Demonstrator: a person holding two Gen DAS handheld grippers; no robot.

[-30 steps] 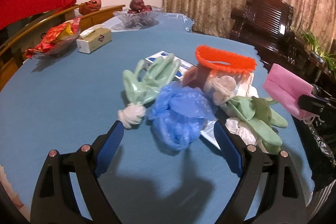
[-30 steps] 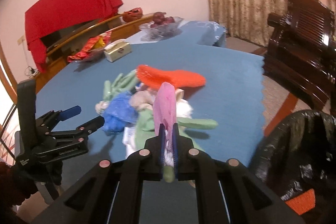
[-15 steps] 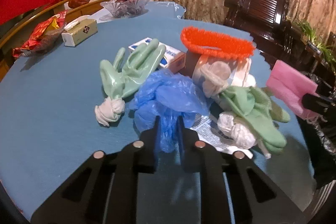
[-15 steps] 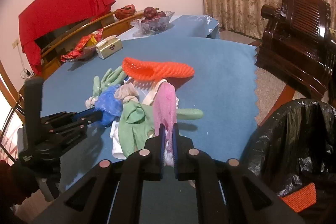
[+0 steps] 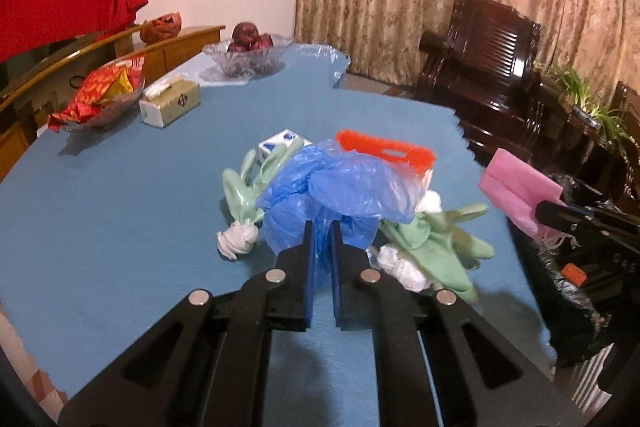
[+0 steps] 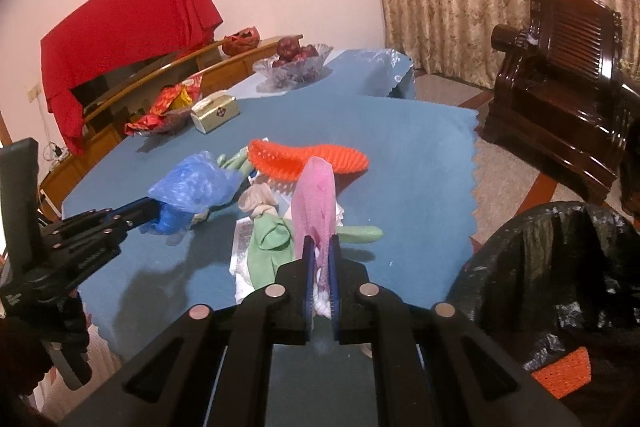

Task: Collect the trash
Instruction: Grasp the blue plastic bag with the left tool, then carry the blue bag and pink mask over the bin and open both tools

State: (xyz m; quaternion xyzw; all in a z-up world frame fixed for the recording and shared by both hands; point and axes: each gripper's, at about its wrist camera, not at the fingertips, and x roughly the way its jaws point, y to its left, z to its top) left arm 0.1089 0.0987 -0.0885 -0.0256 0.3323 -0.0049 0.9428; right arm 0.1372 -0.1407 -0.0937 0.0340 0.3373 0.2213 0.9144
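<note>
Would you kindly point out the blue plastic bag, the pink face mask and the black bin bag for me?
blue plastic bag [image 5: 340,187], left wrist view, on its crumpled upper bulge.
pink face mask [image 6: 314,203], right wrist view, on its pleated middle.
black bin bag [image 6: 560,267], right wrist view, on its inner wall.

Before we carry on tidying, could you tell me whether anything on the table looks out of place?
Yes: a heap of litter sits mid-table on the blue cloth: green rubber gloves, an orange mesh piece, paper. Fruit bowl and tissue box look orderly.
</note>
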